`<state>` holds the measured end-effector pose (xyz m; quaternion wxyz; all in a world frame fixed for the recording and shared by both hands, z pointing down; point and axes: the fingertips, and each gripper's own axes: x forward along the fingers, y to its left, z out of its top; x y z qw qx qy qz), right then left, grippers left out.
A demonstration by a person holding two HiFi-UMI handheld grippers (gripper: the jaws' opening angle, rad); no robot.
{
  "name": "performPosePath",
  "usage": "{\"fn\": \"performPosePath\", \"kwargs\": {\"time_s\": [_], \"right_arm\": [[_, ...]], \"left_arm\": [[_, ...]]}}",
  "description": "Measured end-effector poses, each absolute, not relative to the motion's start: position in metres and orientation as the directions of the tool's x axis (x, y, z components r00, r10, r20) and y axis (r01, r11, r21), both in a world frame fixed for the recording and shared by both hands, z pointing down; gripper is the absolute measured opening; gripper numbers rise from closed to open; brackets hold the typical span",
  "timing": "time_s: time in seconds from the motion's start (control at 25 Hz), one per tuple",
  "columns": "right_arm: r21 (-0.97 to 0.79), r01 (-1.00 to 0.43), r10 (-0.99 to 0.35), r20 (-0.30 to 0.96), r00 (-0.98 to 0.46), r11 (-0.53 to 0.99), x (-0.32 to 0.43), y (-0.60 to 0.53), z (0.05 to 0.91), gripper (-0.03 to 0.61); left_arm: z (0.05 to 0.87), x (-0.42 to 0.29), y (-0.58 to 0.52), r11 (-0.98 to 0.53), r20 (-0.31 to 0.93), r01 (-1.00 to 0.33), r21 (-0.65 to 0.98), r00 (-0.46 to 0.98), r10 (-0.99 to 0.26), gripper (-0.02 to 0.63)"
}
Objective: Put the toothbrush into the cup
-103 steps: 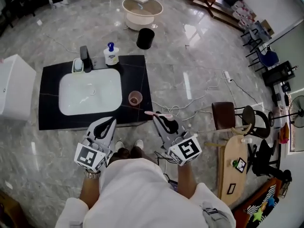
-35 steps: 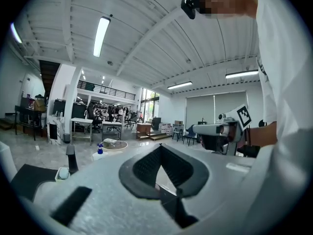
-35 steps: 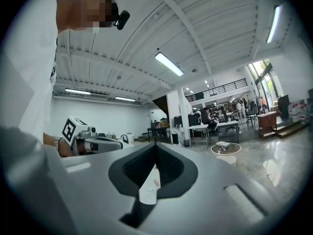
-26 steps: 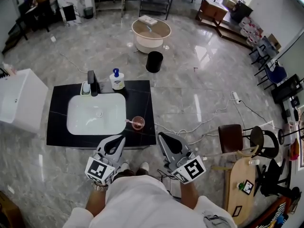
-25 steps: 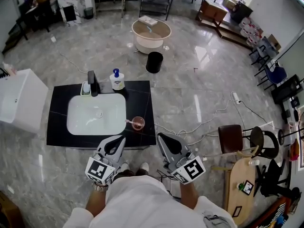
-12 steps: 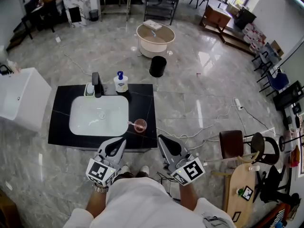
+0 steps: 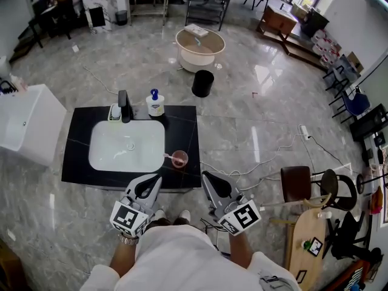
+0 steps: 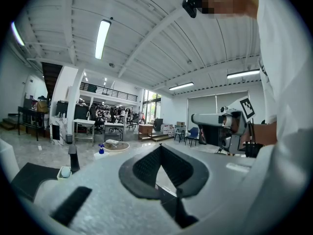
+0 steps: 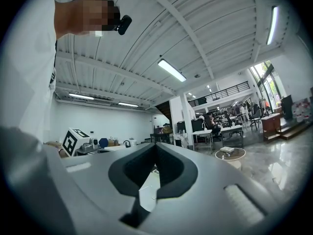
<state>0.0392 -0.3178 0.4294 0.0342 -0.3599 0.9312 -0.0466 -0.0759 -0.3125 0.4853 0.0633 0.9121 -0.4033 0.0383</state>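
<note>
A pinkish cup point(image 7: 179, 159) stands on the black counter point(image 7: 182, 126) to the right of the white basin point(image 7: 127, 145). The toothbrush point(image 7: 168, 156) rests in the cup, its handle leaning left over the rim. My left gripper point(image 7: 154, 178) and right gripper point(image 7: 206, 176) hover at the counter's near edge, both shut with nothing in them and well apart from the cup. In the left gripper view, the left gripper point(image 8: 160, 147) has its jaws meeting at the tip. The right gripper view shows the right gripper point(image 9: 155, 146) the same way.
A black faucet point(image 7: 124, 105), a sponge holder point(image 7: 114, 112) and a soap bottle point(image 7: 156, 103) line the counter's far edge. Beyond stand a black bin point(image 7: 202, 83) and a round tub point(image 7: 200, 47). A white cabinet point(image 7: 24, 126) is left, a brown chair point(image 7: 296, 178) right, cables on the floor.
Four seconds ago my right gripper held the toothbrush by the counter; now the toothbrush sits in the cup and both grippers are drawn back. Over the last second only the view shifted slightly.
</note>
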Motion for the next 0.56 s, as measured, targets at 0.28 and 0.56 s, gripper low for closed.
{"fn": "performPosePath", "kwargs": {"time_s": [0.28, 0.56], "right_arm": [[-0.085, -0.669, -0.673, -0.040, -0.739, 0.739, 0.039, -0.317, 0.421, 0.011], [-0.093, -0.666, -0.671, -0.046, -0.740, 0.741, 0.040, -0.316, 0.418, 0.011]], "left_arm": [[0.479, -0.076, -0.313, -0.665, 0.107, -0.742, 0.080, 0.670, -0.735, -0.002], [0.451, -0.075, -0.312, -0.676, 0.058, -0.735, 0.047, 0.678, -0.733, -0.002]]}}
